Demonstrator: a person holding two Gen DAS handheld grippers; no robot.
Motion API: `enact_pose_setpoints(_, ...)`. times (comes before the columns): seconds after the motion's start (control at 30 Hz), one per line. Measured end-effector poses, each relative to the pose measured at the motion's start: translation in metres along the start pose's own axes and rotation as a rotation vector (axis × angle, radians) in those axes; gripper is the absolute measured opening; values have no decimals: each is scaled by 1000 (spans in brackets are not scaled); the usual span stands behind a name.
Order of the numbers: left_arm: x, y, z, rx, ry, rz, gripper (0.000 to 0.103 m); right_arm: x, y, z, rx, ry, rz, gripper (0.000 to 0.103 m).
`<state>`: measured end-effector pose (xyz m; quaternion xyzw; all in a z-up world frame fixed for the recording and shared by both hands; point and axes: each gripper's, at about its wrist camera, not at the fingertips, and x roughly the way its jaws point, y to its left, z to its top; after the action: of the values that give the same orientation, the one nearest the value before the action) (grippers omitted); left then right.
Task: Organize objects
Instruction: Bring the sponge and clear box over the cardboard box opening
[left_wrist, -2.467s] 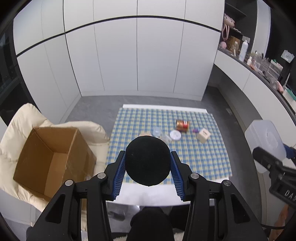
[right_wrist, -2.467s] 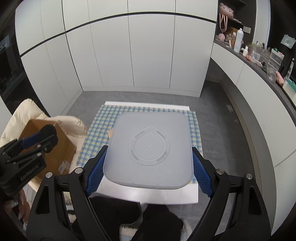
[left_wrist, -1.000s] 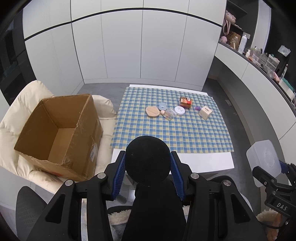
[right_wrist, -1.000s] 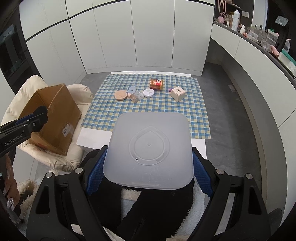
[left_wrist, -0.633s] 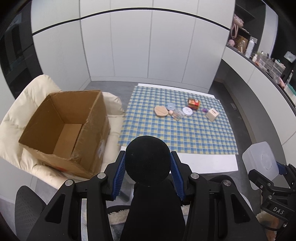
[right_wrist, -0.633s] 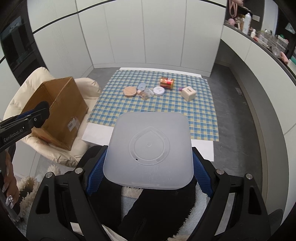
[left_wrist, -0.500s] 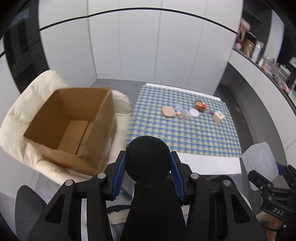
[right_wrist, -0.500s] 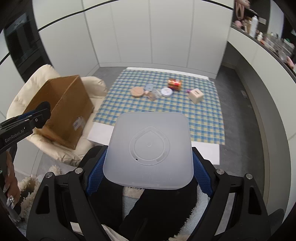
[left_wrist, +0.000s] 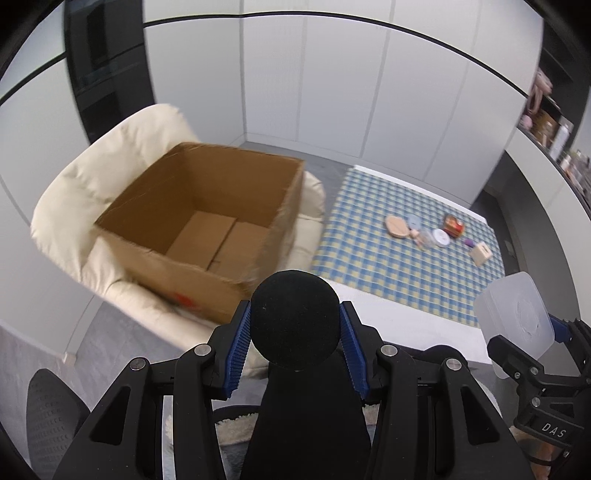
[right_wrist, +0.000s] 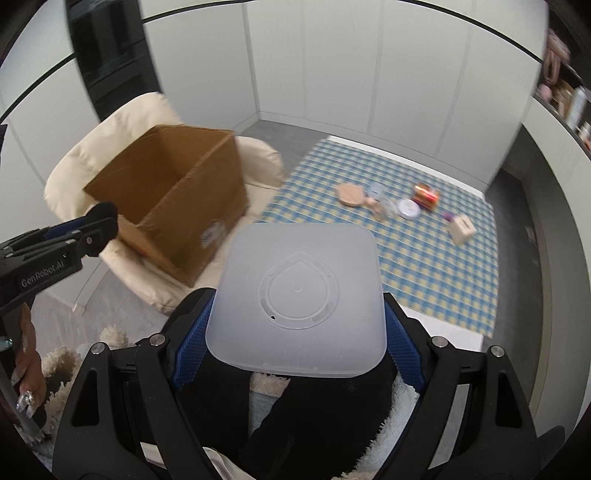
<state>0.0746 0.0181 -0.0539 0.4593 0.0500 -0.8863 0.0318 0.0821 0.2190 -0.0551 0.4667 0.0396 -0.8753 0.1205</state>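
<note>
While both claws grip, counts: two claws, one box, seven small worktop items.
Left claw (left_wrist: 294, 341): pinching black ball (left_wrist: 294, 319), matte, round.
Right claw (right_wrist: 295, 336): pinching translucent lid (right_wrist: 297, 297), square, rounded corners.
Change: view swung left; cardboard box (left_wrist: 207, 225) now nearer, open, on cream chair (left_wrist: 85, 192).
Worktop (left_wrist: 406, 266): checked cloth, items clustered far side.

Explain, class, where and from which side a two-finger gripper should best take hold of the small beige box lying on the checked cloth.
Probably across two opposite flat side faces of the small beige box, coming down from above. It looks like a little block with flat sides and stands clear of the purple piece beside it on the checked cloth, so the fingers have room on either side. Both grippers are already full.
</note>
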Motion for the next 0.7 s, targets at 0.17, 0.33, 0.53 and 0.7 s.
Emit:
enact_pose_setpoints(0.17,-2,30,-4,-57,2,45,47,12,40,12,-94,3,54,86)
enact_pose_setpoints(0.33,-3,55,-7,-107,2,89,47,25,76,22,-166,8,110,86)
enact_pose_setpoints(0.53,0,72,-7,-135,2,122,47,36,106,33,-222,8,160,86)
enact_pose_setpoints(0.7,13,77,-3,-145,16,129,47,51,117,38,-241,28,172,86)
